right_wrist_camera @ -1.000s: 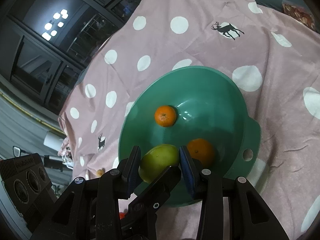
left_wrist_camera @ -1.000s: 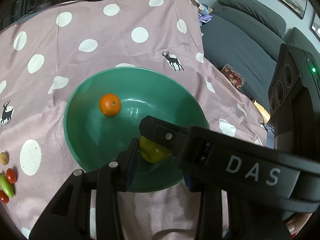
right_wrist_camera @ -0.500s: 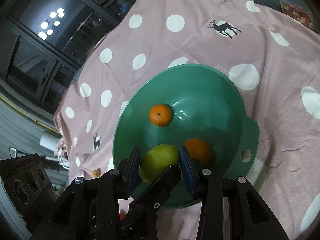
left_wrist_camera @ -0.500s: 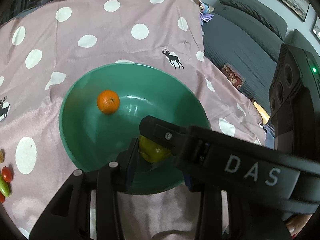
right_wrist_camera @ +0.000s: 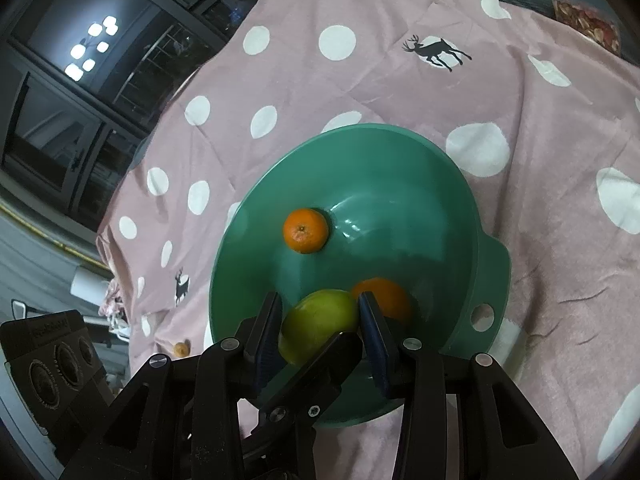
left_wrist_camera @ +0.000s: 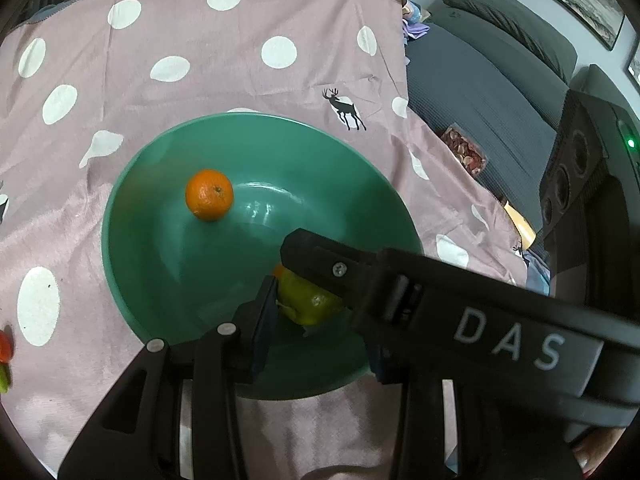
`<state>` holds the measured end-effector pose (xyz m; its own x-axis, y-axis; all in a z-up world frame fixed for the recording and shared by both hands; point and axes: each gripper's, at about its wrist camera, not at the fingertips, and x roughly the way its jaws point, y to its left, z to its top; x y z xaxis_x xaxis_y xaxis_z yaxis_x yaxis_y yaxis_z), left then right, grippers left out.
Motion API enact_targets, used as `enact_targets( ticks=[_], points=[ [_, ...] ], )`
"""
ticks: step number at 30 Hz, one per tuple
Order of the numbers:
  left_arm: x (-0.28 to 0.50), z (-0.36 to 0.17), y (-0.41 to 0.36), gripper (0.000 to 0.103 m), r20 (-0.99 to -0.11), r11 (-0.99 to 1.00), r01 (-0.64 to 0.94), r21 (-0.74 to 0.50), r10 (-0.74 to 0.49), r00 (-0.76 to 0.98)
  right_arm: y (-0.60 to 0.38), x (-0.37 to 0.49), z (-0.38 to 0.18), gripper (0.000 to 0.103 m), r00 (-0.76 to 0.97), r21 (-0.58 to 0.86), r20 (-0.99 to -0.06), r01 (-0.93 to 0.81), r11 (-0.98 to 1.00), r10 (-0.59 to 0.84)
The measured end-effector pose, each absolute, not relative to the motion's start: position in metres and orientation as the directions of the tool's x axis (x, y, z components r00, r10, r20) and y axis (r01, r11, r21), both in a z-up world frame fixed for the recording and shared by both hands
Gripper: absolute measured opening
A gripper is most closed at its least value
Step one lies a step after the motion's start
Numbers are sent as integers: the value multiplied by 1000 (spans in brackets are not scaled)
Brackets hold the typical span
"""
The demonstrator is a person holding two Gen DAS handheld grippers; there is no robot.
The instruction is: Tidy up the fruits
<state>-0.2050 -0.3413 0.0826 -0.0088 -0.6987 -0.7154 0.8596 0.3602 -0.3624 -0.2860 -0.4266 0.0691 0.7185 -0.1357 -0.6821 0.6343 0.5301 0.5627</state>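
A green-yellow fruit (left_wrist_camera: 308, 300) hangs over the near side of a green bowl (left_wrist_camera: 168, 280) on a pink dotted cloth. My left gripper (left_wrist_camera: 322, 314) is shut on it; its left pad presses the fruit, while its right pad is mostly hidden behind a black finger (left_wrist_camera: 400, 280) of the right gripper. In the right wrist view the same green-yellow fruit (right_wrist_camera: 320, 320) sits squeezed between the blue pads of my right gripper (right_wrist_camera: 320, 304). One orange (right_wrist_camera: 306, 230) lies in the green bowl (right_wrist_camera: 460, 208). A second orange (right_wrist_camera: 386, 300) lies just behind the held fruit.
A grey sofa (left_wrist_camera: 480, 80) with a snack packet (left_wrist_camera: 464, 152) borders the cloth on the right. Small red and green fruits (left_wrist_camera: 4, 352) lie at the far left edge. A tiny orange piece (right_wrist_camera: 182, 348) rests on the cloth left of the bowl.
Both grippers keep their hold on the green-yellow fruit. In the left wrist view the bowl has drifted slightly left, and the small fruits at the left edge have slid nearly out of frame.
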Motion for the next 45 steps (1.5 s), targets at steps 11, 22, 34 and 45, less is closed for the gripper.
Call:
enact_targets(
  ticks=[11,22,34,45],
  points=[
    [-202,80,-340,37,-720,389,846,-364,-694,9,-426,-282,69,44,697,533,-699,657,533,-160],
    [-188,103,-297,50,-680,446,811,-379,-729,84,-423,-280,76,43,671,476,-703,689,546,-235],
    [-134,135,-150,85,-673,711,642,-287,-626,393,-414,-253,80,53,587,241,-655,760,604,-476],
    [-96,112,-48,86,-683,835,419,-358,-540,492,-401,-220,71,53,483,44,-651,794,606,-586]
  ],
)
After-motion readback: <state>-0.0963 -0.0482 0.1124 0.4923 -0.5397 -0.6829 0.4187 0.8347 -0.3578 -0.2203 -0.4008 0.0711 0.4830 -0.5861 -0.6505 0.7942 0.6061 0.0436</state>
